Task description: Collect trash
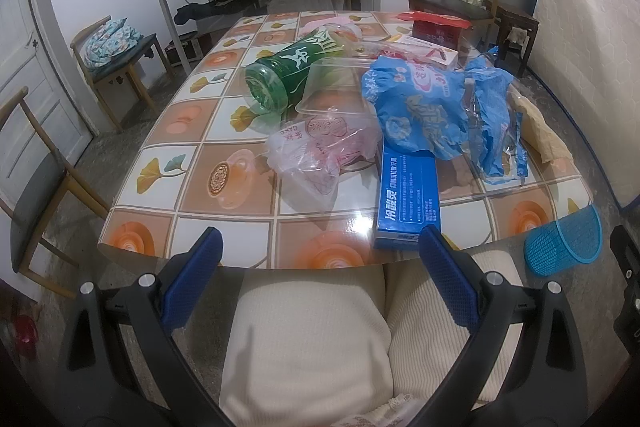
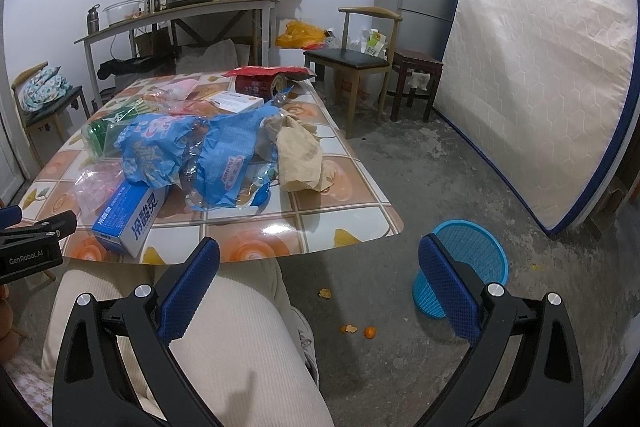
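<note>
Trash (image 1: 424, 103): crumpled, heaped on table (image 1: 168, 163)

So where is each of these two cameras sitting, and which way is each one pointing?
Left wrist: rides on the left gripper, jaws open, above the person's cream-trousered lap, facing the tiled-pattern table straight on.
Right wrist: rides on the right gripper, jaws open, further right, facing the table's right corner and the concrete floor; the lap shows, and the left gripper at the left edge.
Shared: the blue rectangular cardboard box, the crumpled blue plastic bag and the blue mesh wastebasket.
</note>
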Motion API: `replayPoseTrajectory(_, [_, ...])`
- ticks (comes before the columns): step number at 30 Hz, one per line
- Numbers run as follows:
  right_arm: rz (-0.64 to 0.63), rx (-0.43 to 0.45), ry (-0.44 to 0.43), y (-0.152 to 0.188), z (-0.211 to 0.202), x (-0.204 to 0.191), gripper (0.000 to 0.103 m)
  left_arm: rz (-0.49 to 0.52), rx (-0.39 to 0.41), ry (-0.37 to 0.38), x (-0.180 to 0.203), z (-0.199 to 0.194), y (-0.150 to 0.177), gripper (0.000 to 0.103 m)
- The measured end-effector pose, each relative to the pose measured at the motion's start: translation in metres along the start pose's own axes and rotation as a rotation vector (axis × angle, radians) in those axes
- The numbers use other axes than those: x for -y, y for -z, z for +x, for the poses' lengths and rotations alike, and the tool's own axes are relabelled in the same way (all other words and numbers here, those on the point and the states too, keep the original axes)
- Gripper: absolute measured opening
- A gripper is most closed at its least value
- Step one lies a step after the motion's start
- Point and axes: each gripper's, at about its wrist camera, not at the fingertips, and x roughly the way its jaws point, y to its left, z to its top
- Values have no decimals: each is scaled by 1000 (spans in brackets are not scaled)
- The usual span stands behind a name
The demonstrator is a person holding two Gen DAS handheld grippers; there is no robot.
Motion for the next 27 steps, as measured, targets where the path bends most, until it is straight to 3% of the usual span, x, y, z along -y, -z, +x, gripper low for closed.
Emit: replayPoseTrajectory(27, [-1, 2, 3, 4, 3, 0, 97, -4, -5, 3, 0, 0, 0, 94])
